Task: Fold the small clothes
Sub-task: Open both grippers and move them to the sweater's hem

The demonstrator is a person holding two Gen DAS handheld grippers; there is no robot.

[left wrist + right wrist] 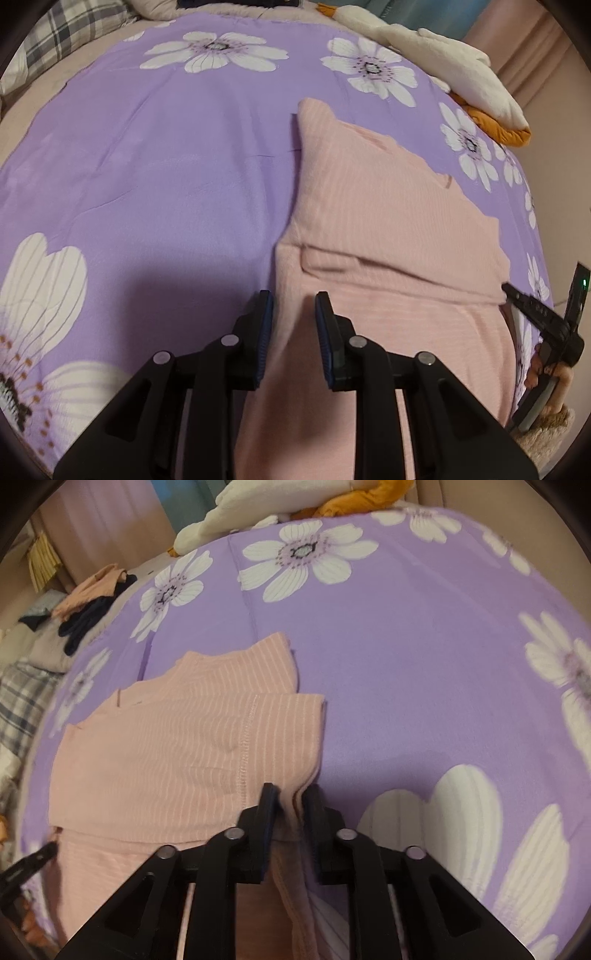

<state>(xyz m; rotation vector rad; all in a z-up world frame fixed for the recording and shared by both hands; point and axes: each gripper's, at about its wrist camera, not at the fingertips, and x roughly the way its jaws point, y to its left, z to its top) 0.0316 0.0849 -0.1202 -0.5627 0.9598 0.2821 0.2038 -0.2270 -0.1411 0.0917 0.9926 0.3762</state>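
A pink ribbed garment (384, 206) lies partly folded on the purple flowered bedspread (166, 155). My left gripper (293, 306) sits at the garment's near left edge, with a fold of the pink cloth between its blue-padded fingers (325, 325); the jaws stand a little apart. In the right wrist view the same garment (177, 746) lies to the left, and my right gripper (291, 797) is shut on its near right edge, the cloth bunched between the fingers. The right gripper also shows at the left wrist view's right edge (543, 317).
A white and orange plush toy (443, 59) lies at the bed's far side. A heap of peach and dark clothes (92, 602) lies off the bedspread at the far left of the right wrist view. A plaid pillow (59, 33) is at the far left.
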